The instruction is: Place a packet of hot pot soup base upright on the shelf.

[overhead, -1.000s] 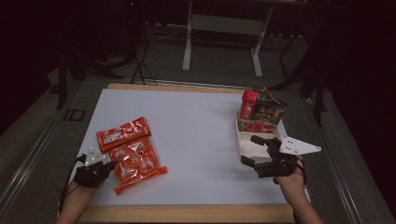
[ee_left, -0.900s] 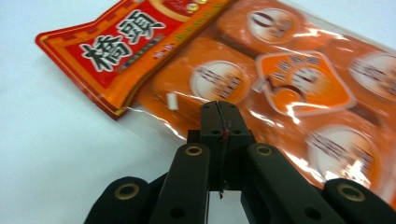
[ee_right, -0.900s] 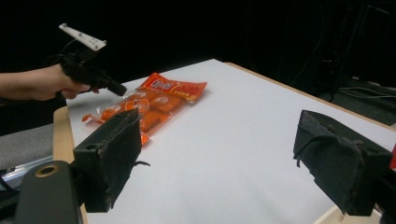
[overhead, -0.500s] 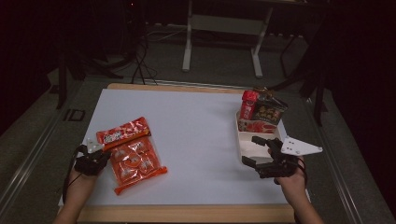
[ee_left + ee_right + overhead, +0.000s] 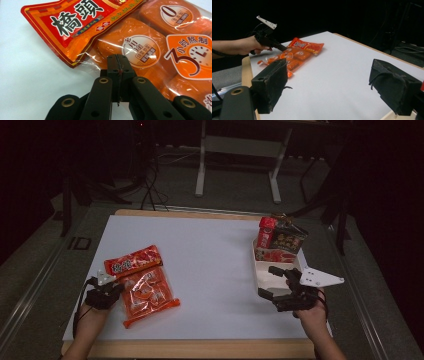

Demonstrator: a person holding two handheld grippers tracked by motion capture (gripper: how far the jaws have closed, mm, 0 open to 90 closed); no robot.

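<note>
An orange snack packet (image 5: 148,294) lies flat at the table's left, with a red packet (image 5: 134,261) overlapping its far end. My left gripper (image 5: 119,287) is shut, its tips over the orange packet's left edge. In the left gripper view the closed jaws (image 5: 117,58) sit over the orange packet (image 5: 155,37) just below the red packet (image 5: 75,22), with no film visibly pinched. My right gripper (image 5: 270,281) stands open above the near end of a white tray (image 5: 260,270). In the right gripper view its jaws (image 5: 334,85) are wide apart with nothing between them.
The tray's far end holds a red box (image 5: 266,232), a dark packet (image 5: 289,239) and a red-patterned packet (image 5: 272,255). The white table top (image 5: 210,270) spreads between the two hands. Beyond the table stand a metal frame and cables on the floor.
My left gripper has shifted slightly toward the far side along the orange packet's left edge. The packets and the right gripper have stayed put.
</note>
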